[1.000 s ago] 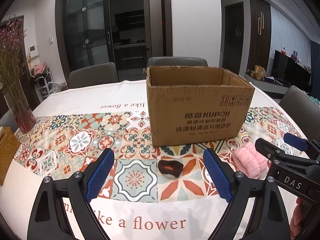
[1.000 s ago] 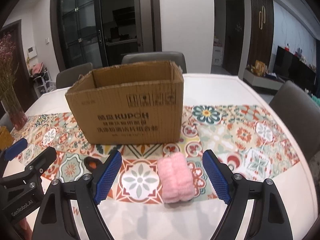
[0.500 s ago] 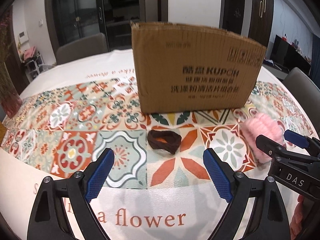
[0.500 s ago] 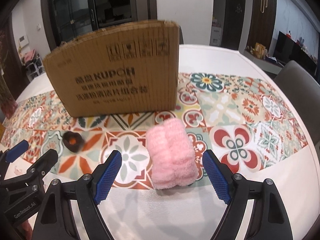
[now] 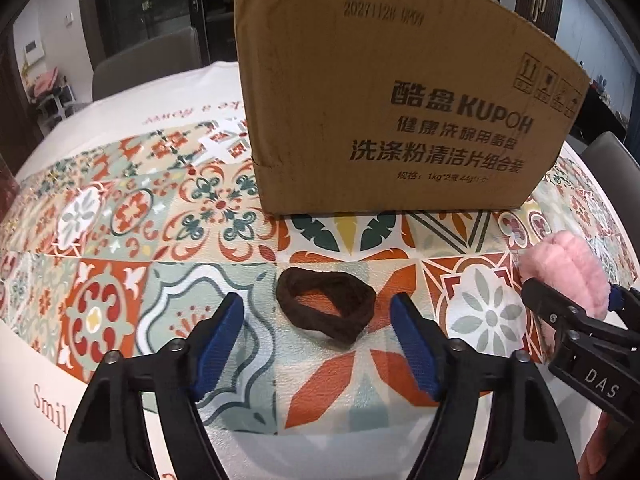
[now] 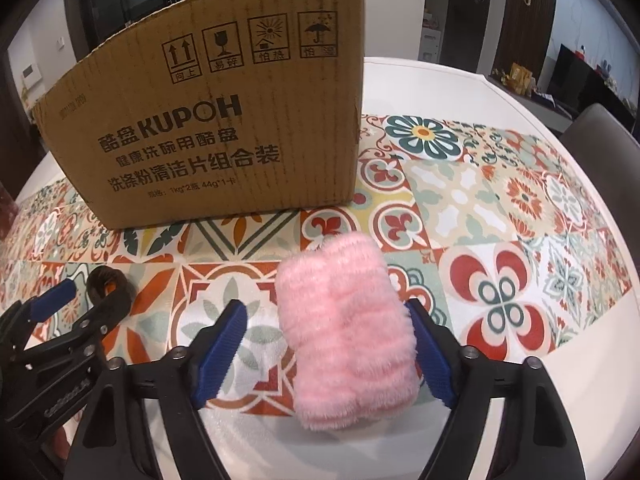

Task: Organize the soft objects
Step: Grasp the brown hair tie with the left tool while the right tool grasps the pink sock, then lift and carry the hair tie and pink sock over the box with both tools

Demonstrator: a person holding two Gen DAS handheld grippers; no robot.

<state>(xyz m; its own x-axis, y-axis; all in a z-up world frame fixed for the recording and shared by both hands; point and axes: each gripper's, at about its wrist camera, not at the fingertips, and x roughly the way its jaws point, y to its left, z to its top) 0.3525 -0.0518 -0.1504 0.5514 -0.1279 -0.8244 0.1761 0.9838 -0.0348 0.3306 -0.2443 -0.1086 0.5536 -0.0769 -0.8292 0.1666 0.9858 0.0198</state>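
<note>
A dark brown fabric ring (image 5: 326, 307) lies on the patterned tablecloth, between the open jaws of my left gripper (image 5: 318, 342), which is low over the table. A fluffy pink roll (image 6: 346, 330) lies between the open jaws of my right gripper (image 6: 326, 350), close to the right pad. The pink roll also shows at the right of the left wrist view (image 5: 568, 270), and the brown ring at the left of the right wrist view (image 6: 106, 282). A brown cardboard box (image 5: 392, 100) stands just behind both items; its inside is hidden.
The round table (image 6: 440, 80) has a white cloth with a tiled flower band. Grey chairs (image 5: 148, 60) stand around it, one at the right (image 6: 600, 128). The two grippers sit side by side near the table's front edge.
Both grippers have dropped lower and moved forward. The brown ring now sits between the left jaws and the pink roll between the right jaws. Both stay open.
</note>
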